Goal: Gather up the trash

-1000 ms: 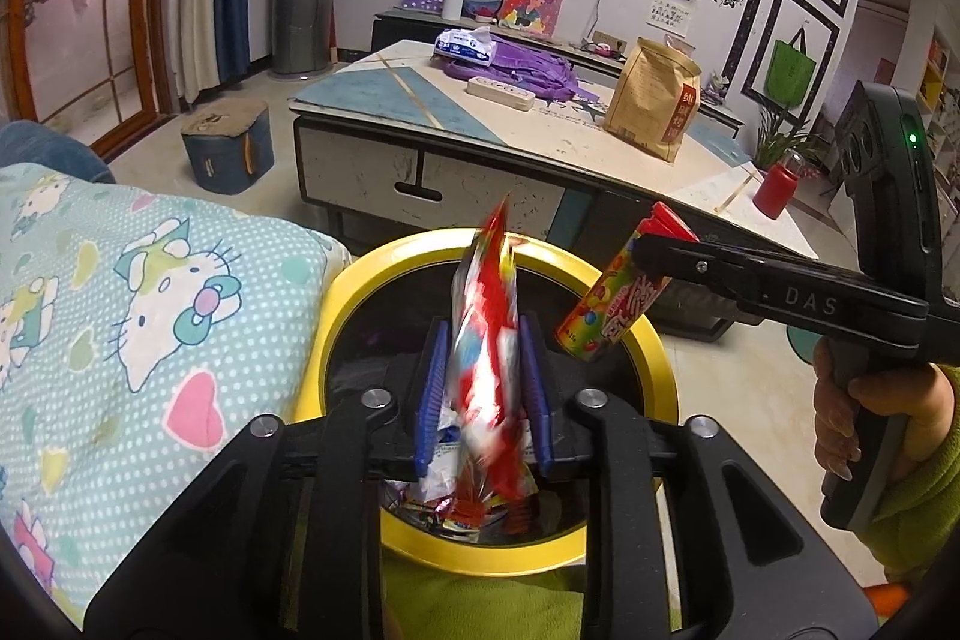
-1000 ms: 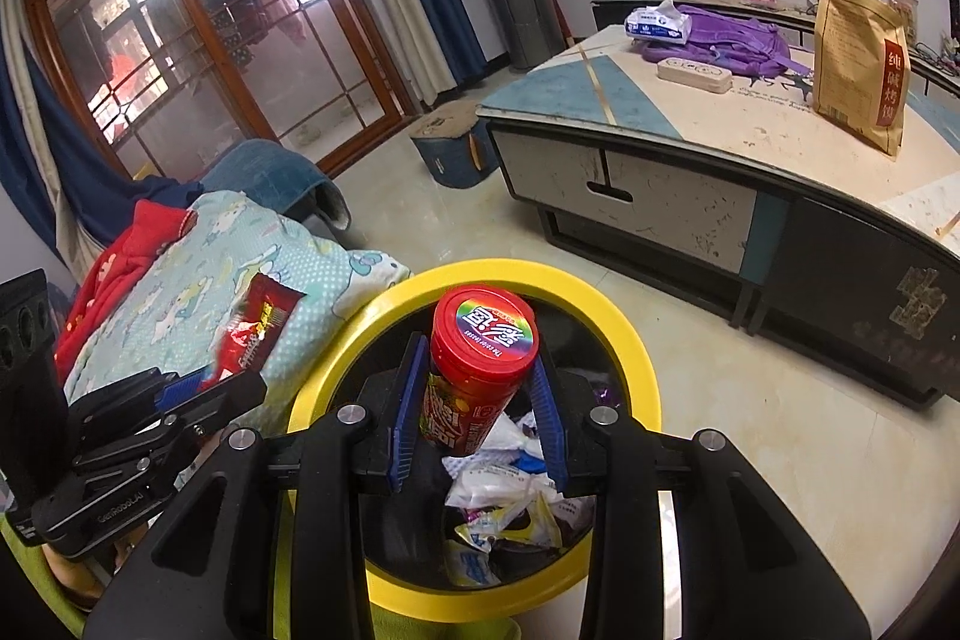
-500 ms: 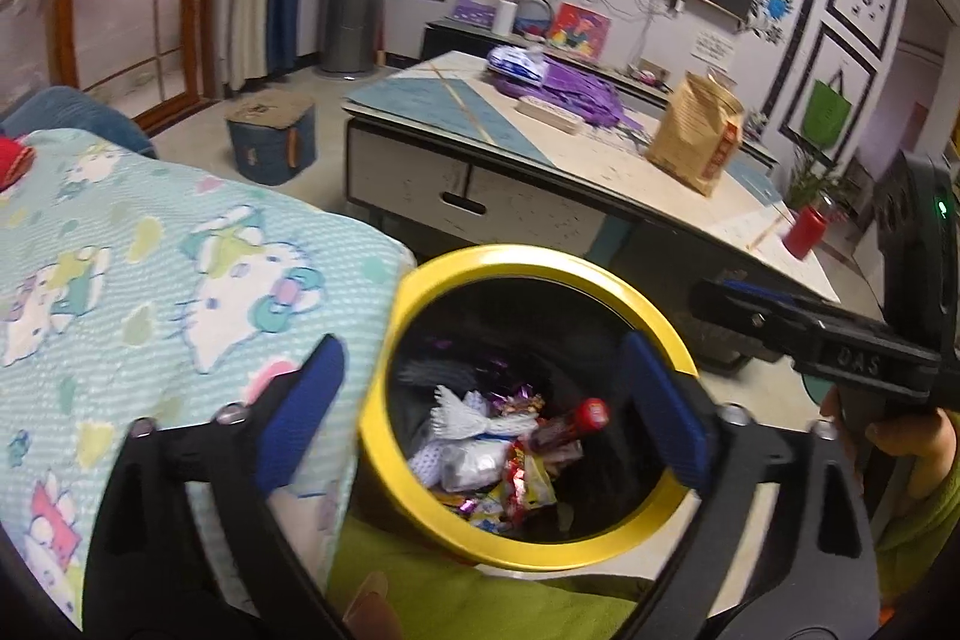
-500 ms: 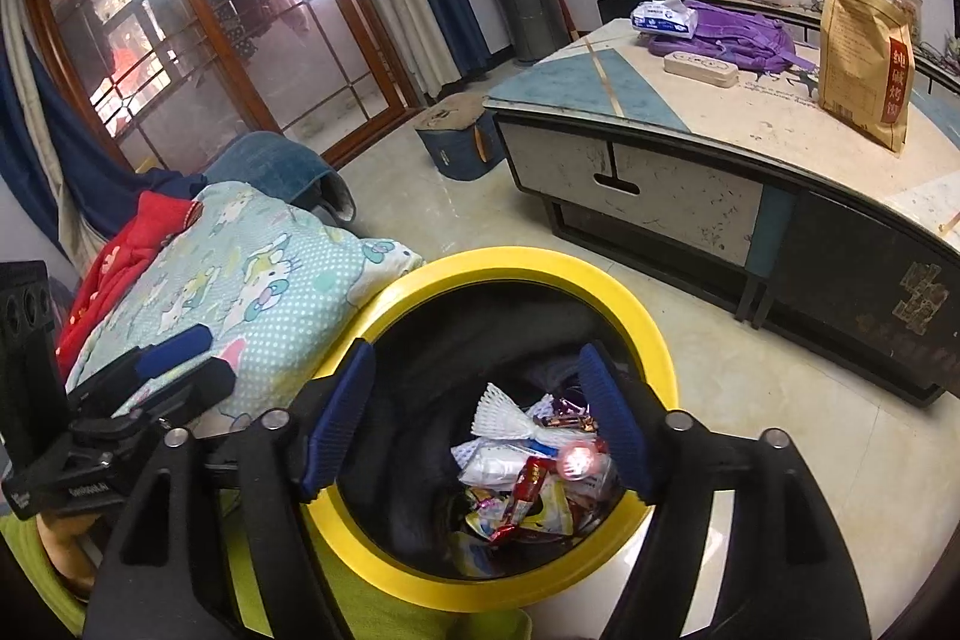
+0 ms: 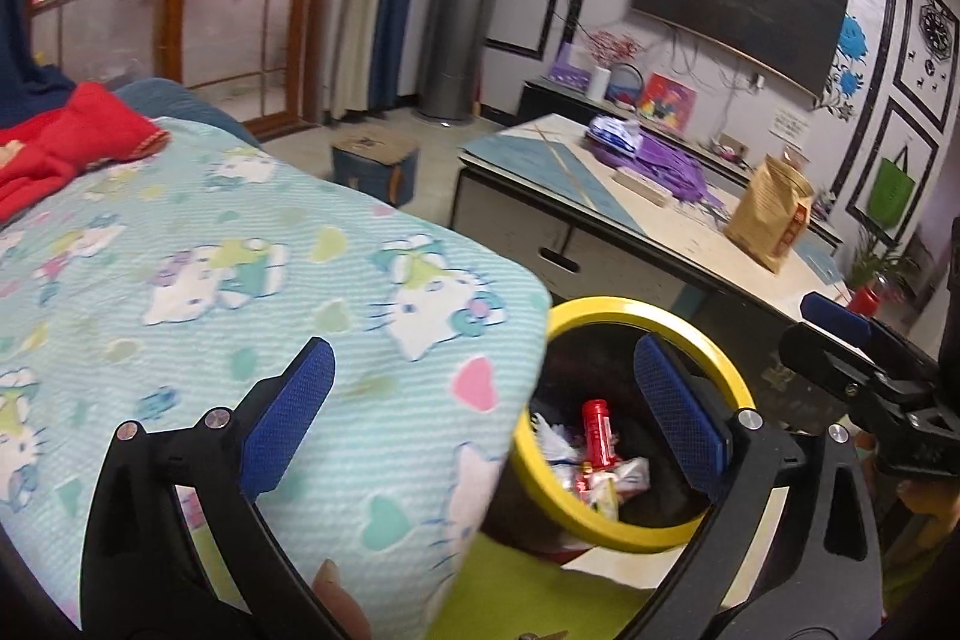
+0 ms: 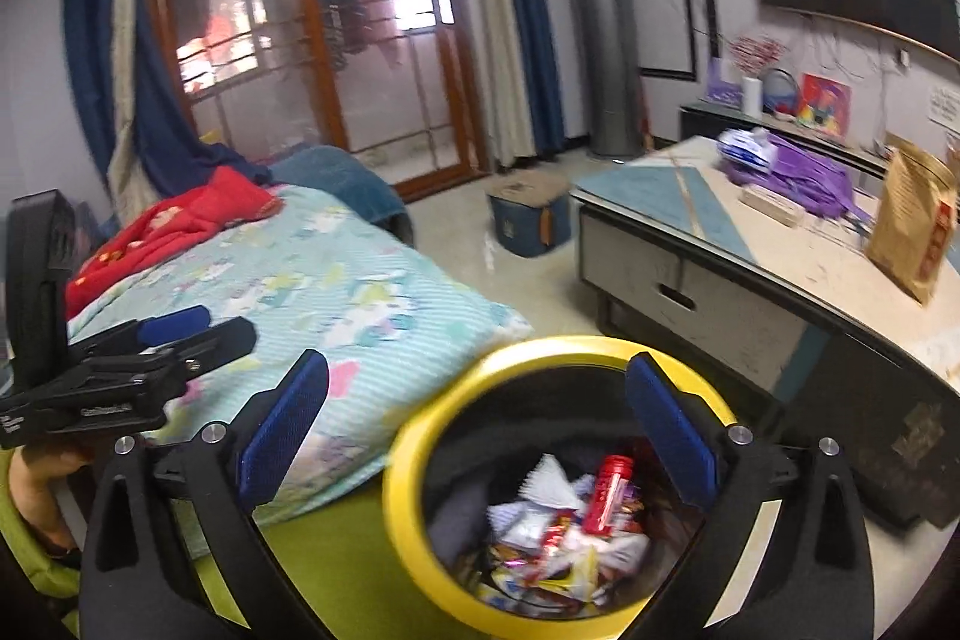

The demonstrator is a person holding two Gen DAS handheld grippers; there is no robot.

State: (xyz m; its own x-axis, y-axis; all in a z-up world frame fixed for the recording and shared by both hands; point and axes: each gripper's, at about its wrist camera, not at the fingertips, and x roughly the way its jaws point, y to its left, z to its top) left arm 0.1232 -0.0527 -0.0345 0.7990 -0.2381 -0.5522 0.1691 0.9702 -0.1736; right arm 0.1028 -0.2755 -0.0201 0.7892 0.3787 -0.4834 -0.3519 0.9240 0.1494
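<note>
The left gripper (image 5: 480,412) points downward at a slant, its blue-padded fingers (image 5: 288,421) spread wide with nothing between them; one finger hangs over the cartoon-print blanket (image 5: 240,280), the other over the mouth of the yellow-rimmed bin (image 5: 720,370). The right gripper (image 6: 477,430) is tilted down in much the same way, and its fingers (image 6: 672,430) have just been opening; they now stand fully apart and empty, framing the bin (image 6: 408,490) from above. Each gripper shows at the edge of the other's view: the right one at the right side of the left wrist view (image 5: 864,376), the left one at the left side of the right wrist view (image 6: 120,376), with a hand (image 6: 30,484) gripping its handle. The trash (image 6: 558,538) lies inside the bin, a heap of crumpled wrappers and white paper, and a red tube (image 6: 609,490) rests on top of it, touching neither gripper. The bin stands just beside the blanket's corner, on the floor in front of a low desk (image 6: 750,274) that carries a brown paper bag (image 6: 912,232) and a purple cloth (image 6: 804,178). A red garment (image 5: 66,142) lies at the far end of the blanket.
</note>
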